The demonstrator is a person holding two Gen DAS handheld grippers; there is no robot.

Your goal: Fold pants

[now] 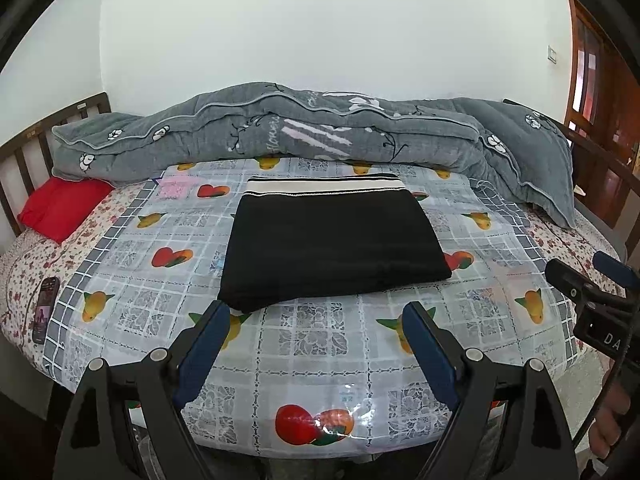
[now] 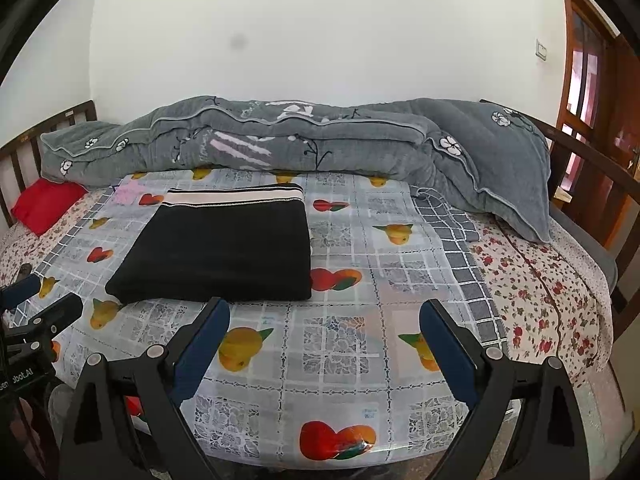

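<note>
Lying as a compact black rectangle, the pants (image 1: 336, 248) rest on the fruit-print cover (image 1: 320, 344) toward the middle of the bed, their striped waistband (image 1: 326, 186) turned to the far edge where a grey quilt (image 1: 280, 132) is heaped. Both tools hover over the near edge, just short of the cloth — the left tool (image 1: 316, 320) spread wide and empty, the right tool (image 2: 324, 320) likewise released with nothing between its fingers. The folding looks finished, or one fold short of it. A further fold would call for pinching the near corners and carrying them to the waistband — otherwise, simply withdrawing.
</note>
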